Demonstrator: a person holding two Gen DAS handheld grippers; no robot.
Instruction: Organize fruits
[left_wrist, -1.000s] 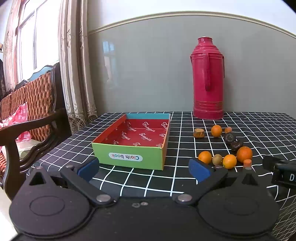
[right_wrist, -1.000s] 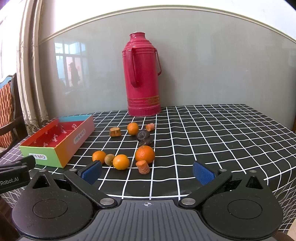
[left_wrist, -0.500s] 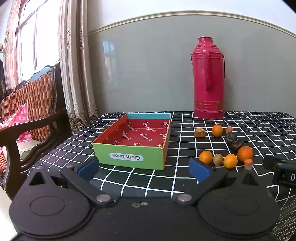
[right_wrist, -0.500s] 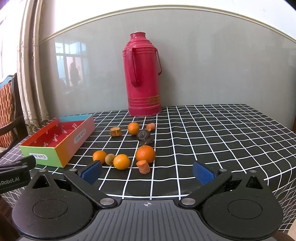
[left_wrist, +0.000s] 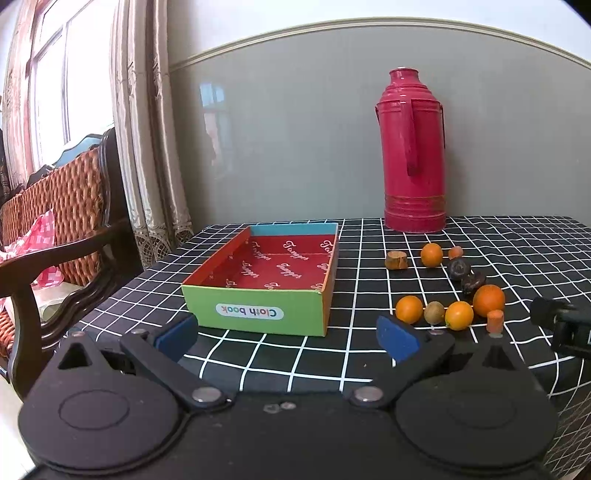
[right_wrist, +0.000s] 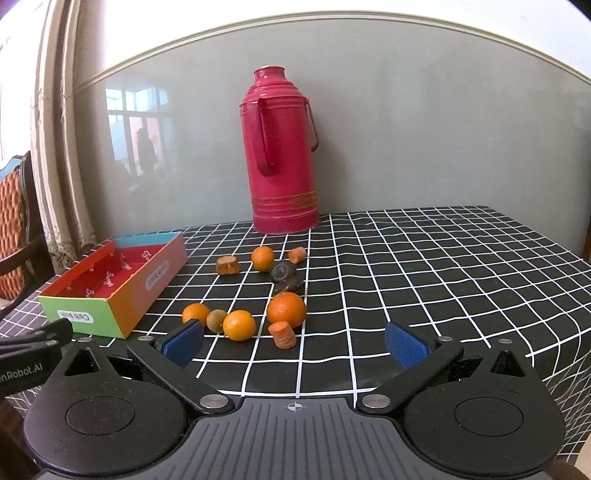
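Note:
An open cardboard box (left_wrist: 258, 314) with a red inside and a green front stands on the checked tablecloth; it also shows in the right wrist view (right_wrist: 122, 295). Right of it lie several oranges (right_wrist: 287, 309), a small brown-green fruit (right_wrist: 216, 319), carrot pieces (right_wrist: 282, 335) and dark dried fruits (right_wrist: 282, 272). The fruits show in the left wrist view too, with an orange (left_wrist: 409, 309) nearest the box. My left gripper (left_wrist: 286, 338) is open and empty in front of the box. My right gripper (right_wrist: 293, 341) is open and empty just before the fruits.
A tall red thermos flask (right_wrist: 282, 155) stands at the back of the table by the grey wall. A wooden wicker chair (left_wrist: 55, 221) and curtains (left_wrist: 155, 129) are left of the table. The table edge is just ahead of both grippers.
Both grippers have eased slightly closer to the table. Nothing on the table has moved.

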